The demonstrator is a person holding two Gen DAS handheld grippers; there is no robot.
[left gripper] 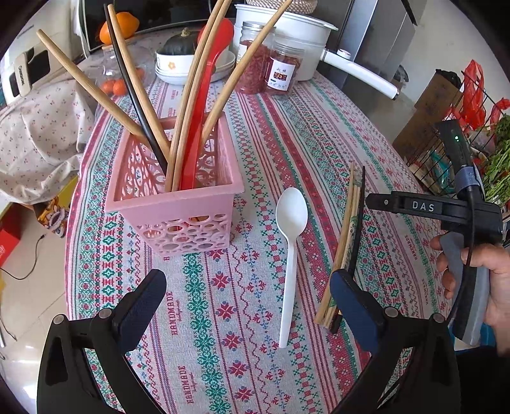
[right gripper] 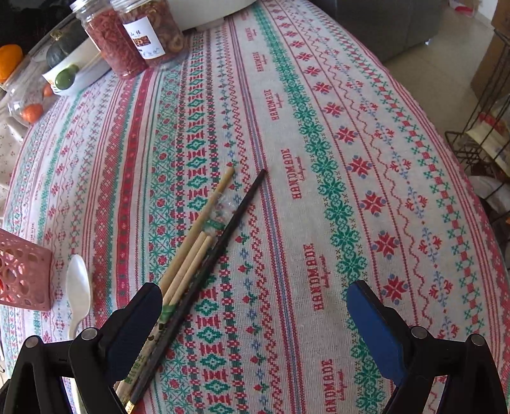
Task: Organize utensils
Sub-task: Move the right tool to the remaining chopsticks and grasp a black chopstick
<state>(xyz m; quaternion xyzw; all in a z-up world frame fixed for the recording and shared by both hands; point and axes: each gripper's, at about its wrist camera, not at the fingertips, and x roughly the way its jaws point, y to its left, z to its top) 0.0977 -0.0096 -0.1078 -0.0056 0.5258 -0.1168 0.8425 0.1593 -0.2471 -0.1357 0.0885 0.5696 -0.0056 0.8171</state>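
A pink perforated basket (left gripper: pixel 178 203) stands on the patterned tablecloth, holding several wooden chopsticks, a black one and a red spoon (left gripper: pixel 204 105). A white plastic spoon (left gripper: pixel 290 251) lies to its right, between the fingers of my open, empty left gripper (left gripper: pixel 248 286). A bundle of wooden chopsticks and a black chopstick (left gripper: pixel 347 235) lies further right, under my right gripper's body (left gripper: pixel 446 210). In the right wrist view, my right gripper (right gripper: pixel 251 302) is open and empty above the cloth. The chopstick bundle (right gripper: pixel 197 251) runs past its left finger. The white spoon (right gripper: pixel 78 293) and basket corner (right gripper: pixel 22 274) show at left.
At the table's back stand two jars of dried food (left gripper: pixel 271 60), stacked bowls with a dark squash (left gripper: pixel 181 60), a white pot with a long handle (left gripper: pixel 306 38) and oranges (left gripper: pixel 119 27). A wire rack with greens and red bags (left gripper: pixel 471 133) stands right of the table.
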